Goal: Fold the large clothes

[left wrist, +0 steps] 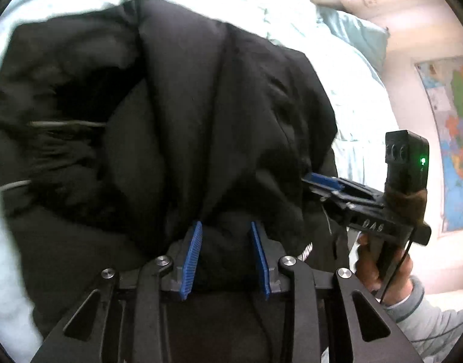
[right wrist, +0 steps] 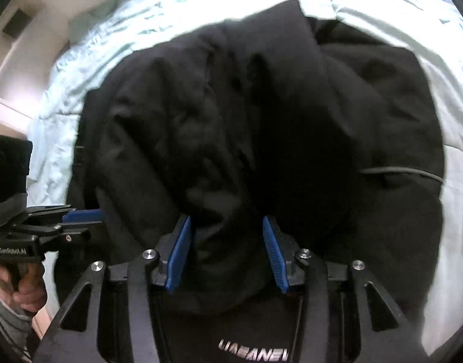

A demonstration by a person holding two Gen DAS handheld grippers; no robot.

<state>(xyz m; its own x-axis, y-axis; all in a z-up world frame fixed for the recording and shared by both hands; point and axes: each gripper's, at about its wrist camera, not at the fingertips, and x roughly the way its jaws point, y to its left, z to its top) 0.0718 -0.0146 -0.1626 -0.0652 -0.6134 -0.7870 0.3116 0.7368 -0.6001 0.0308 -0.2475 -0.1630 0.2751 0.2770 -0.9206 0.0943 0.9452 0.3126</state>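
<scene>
A large black padded jacket [left wrist: 177, 115] lies bunched on a pale bed; it also fills the right wrist view [right wrist: 261, 121]. My left gripper [left wrist: 227, 227] is shut on a thick fold of the jacket between its blue pads. My right gripper [right wrist: 227, 222] is likewise shut on a bunched fold of the jacket. The right gripper shows in the left wrist view [left wrist: 319, 181], its tip buried in the jacket's right edge. The left gripper shows in the right wrist view [right wrist: 80, 214] at the jacket's left edge. White lettering [right wrist: 252, 354] shows on the cloth below my right gripper.
The pale mint bedsheet [left wrist: 358, 112] spreads around the jacket, with a pillow [left wrist: 358, 36] at the far right. A coloured wall map [left wrist: 455, 139] hangs on the right wall. A wall and shelf [right wrist: 17, 60] stand left of the bed.
</scene>
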